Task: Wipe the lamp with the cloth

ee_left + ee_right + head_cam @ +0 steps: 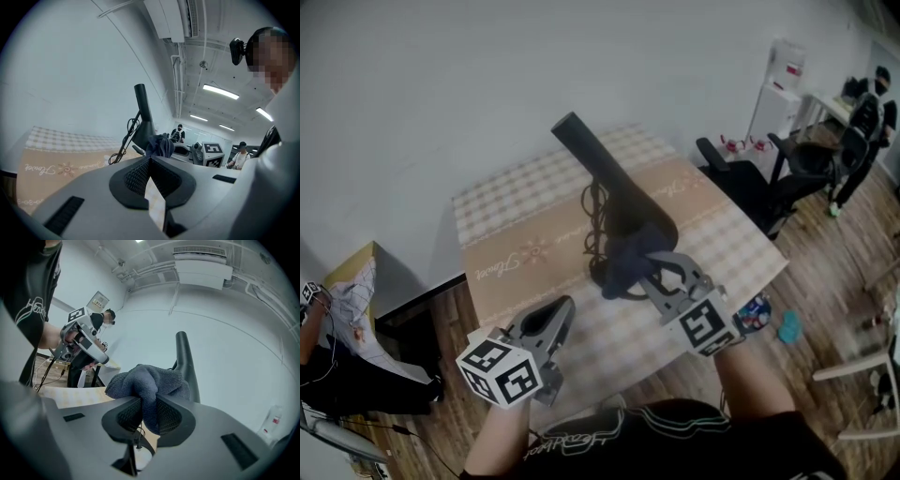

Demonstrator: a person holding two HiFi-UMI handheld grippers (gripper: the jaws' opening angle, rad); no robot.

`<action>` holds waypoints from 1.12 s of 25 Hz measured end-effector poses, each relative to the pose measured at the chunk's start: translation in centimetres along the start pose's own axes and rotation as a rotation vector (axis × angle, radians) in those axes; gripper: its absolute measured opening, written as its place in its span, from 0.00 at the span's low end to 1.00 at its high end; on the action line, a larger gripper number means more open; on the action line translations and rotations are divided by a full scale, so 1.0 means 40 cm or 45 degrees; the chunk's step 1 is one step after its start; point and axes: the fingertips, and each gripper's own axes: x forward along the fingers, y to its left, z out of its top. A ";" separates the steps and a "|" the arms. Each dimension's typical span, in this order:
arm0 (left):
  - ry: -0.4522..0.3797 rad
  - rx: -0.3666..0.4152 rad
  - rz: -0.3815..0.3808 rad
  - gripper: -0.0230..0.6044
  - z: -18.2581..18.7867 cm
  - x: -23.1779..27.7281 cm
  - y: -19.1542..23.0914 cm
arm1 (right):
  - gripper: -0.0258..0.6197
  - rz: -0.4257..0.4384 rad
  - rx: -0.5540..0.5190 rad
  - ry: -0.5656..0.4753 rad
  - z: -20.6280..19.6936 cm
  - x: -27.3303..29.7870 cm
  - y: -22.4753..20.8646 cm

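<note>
A black lamp (614, 192) stands on the checked table (516, 202), its long head slanting up to the left and its cord (595, 220) coiled at the stem. My right gripper (652, 267) is shut on a dark blue cloth (628, 262), held against the lamp's lower body. In the right gripper view the cloth (147, 385) bunches between the jaws with the lamp (185, 362) just behind. My left gripper (558, 314) hangs near the table's front edge, jaws closed on nothing. In the left gripper view the lamp (143, 119) and cloth (159, 145) lie ahead.
A black office chair (759, 183) stands right of the table, with a white dispenser (778, 84) behind it. A person sits at the far right (862, 112). Papers lie on a low surface at the left (352, 291). Wooden floor surrounds the table.
</note>
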 end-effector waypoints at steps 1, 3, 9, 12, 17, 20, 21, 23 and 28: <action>0.000 -0.006 0.003 0.04 -0.005 0.000 -0.011 | 0.13 0.009 0.020 0.011 -0.011 -0.009 0.000; -0.003 -0.013 0.010 0.04 -0.013 -0.003 -0.036 | 0.13 0.036 0.051 0.041 -0.030 -0.030 0.007; -0.036 -0.023 0.037 0.04 -0.029 -0.035 -0.140 | 0.13 0.140 0.215 0.021 -0.025 -0.149 0.048; -0.062 -0.030 0.055 0.04 -0.041 -0.060 -0.204 | 0.13 0.208 0.404 -0.061 -0.003 -0.232 0.060; -0.115 -0.016 0.063 0.04 -0.070 -0.107 -0.336 | 0.13 0.338 0.683 -0.170 0.053 -0.397 0.099; -0.131 -0.017 0.081 0.04 -0.099 -0.140 -0.420 | 0.13 0.425 0.775 -0.233 0.080 -0.495 0.137; -0.137 -0.018 0.089 0.04 -0.111 -0.152 -0.447 | 0.13 0.449 0.798 -0.249 0.085 -0.526 0.151; -0.153 -0.008 0.098 0.04 -0.130 -0.177 -0.497 | 0.13 0.484 0.836 -0.276 0.091 -0.582 0.176; -0.168 -0.002 0.114 0.04 -0.181 -0.218 -0.602 | 0.13 0.542 0.910 -0.334 0.096 -0.702 0.223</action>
